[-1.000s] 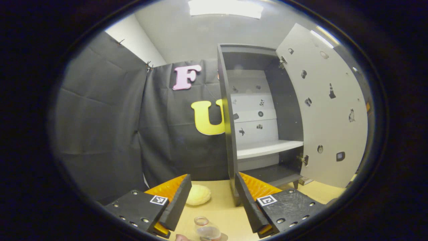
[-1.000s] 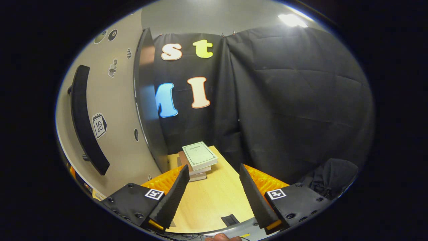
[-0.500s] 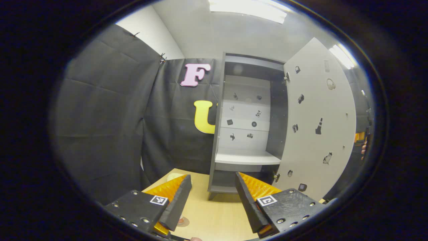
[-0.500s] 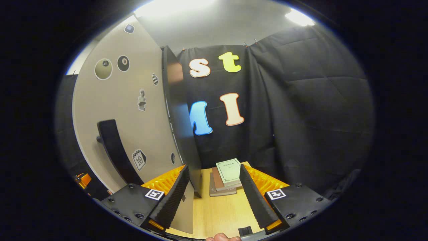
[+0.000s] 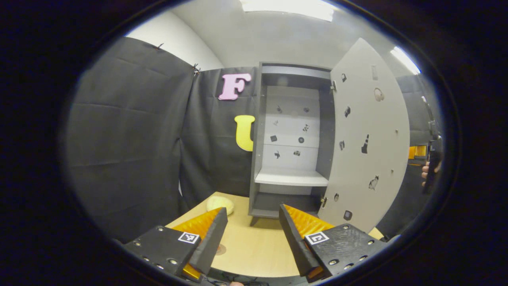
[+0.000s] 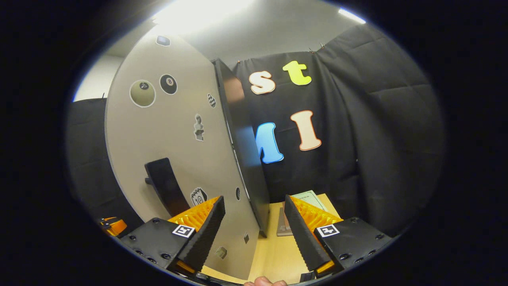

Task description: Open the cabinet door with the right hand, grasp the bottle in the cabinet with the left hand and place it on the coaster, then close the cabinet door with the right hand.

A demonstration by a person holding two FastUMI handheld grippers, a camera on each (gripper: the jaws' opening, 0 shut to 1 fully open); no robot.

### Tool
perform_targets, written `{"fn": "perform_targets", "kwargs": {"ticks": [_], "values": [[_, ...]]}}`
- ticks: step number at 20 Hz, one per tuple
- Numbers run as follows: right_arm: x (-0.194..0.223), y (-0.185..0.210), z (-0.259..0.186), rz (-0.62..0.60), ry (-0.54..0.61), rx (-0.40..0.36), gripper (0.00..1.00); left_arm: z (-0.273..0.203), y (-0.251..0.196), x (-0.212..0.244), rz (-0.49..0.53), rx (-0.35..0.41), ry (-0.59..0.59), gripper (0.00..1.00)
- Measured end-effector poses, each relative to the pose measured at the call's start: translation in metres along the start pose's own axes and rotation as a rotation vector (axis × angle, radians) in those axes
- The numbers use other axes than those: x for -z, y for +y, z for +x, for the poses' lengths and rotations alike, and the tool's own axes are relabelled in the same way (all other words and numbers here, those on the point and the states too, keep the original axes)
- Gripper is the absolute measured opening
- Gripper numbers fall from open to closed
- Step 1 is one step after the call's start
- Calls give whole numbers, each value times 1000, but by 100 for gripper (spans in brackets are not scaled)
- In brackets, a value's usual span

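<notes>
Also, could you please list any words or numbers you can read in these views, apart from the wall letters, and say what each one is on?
"8": on the billiard-ball sticker on the outer face of the cabinet door.
"10": on the calendar sticker, lower on that door.
Book cover: print too small to read.
Stickers inside the cabinet: too small to tell whether any carry text.

left gripper view – faces open cabinet (image 5: 291, 139) | right gripper view – near door (image 6: 174, 151); shared

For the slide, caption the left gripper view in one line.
Open left claw faces the cabinet, its door swung wide, shelf bare.
</notes>
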State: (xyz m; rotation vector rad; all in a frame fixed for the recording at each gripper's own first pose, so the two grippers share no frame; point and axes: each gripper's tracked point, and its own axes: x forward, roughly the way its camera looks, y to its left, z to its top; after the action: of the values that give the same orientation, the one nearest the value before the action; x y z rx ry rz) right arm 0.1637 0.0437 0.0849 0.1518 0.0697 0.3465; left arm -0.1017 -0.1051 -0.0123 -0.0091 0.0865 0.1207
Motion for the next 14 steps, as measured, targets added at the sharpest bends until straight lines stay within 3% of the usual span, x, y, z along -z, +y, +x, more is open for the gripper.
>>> {"fn": "perform_targets", "kwargs": {"ticks": [5, 6, 7, 9, 12, 13, 14], "values": [[-10, 6, -8, -24, -43, 84, 97, 17, 7, -14, -32, 62, -8, 79], [-11, 9, -7, -26, -51, 98, 91, 19, 13, -16, -20, 62, -10, 79], [-11, 12, -8, -32, -47, 109, 97, 23, 21, -19, -5, 62, -13, 82], [-8, 21, -7, -31, -48, 127, 97, 28, 32, -18, 9, 71, -9, 82], [-3, 44, -4, -35, -42, 131, 92, 41, 42, -14, -6, 102, 6, 79], [-3, 53, -2, -47, -40, 125, 98, 44, 47, -14, -12, 108, 11, 79], [-3, 62, 0, -59, -38, 120, 98, 48, 52, -13, -18, 108, 14, 79]]}}
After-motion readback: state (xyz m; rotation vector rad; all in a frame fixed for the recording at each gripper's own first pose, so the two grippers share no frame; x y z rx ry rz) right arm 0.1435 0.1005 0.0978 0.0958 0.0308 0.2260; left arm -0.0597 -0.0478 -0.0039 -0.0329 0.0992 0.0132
